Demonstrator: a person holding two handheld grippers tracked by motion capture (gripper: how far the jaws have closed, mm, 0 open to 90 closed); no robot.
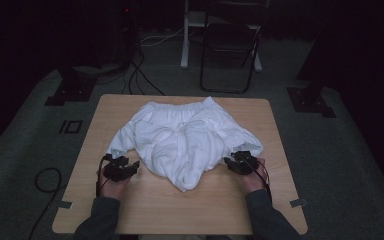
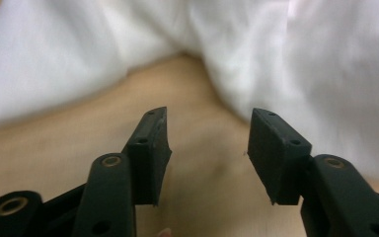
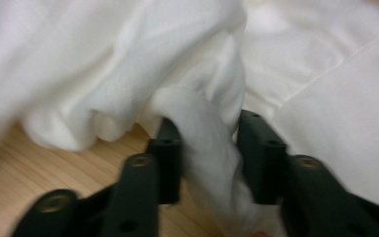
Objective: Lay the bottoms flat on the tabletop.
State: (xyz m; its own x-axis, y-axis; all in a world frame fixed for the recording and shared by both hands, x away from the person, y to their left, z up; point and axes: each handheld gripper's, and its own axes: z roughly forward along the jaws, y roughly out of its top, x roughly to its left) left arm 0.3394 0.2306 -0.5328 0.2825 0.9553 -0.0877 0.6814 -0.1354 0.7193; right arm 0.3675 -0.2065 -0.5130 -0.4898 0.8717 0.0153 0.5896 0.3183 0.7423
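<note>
High view: desk [image 1: 145, 210] fills the middle of the frame, with a rumpled white garment [image 1: 185, 140] heaped across its centre and upper half, one lobe hanging toward the lower middle. Left tongs [image 1: 130, 167] sit at the lower left of the heap, just off the cloth edge. Right tongs [image 1: 228, 162] are at the lower right, against the cloth.

Left gripper view: left tongs [image 2: 208, 148] are spread, bare wood between the jaws, and the garment [image 2: 296, 64] lies beyond the tips across the top of the frame, not touched.

Right gripper view: right tongs [image 3: 208, 158] stand part-way apart with a bunched fold of the garment [image 3: 202, 128] running between the jaws. Cloth looks loose there and the picture is blurred, so I read it as not clamped.

Risks, as I judge them:
- The fold could slide out of the right tongs if the hand lifts before the jaws bite, since the cloth is thick and soft.
- The left tongs could close on nothing or scrape the desk, since they sit short of the cloth edge.
- Pinching a bunch rather than one layer could drag the whole heap and leave it more tangled.
- A one-sided pull could tow the garment toward the right edge of the desk.
</note>
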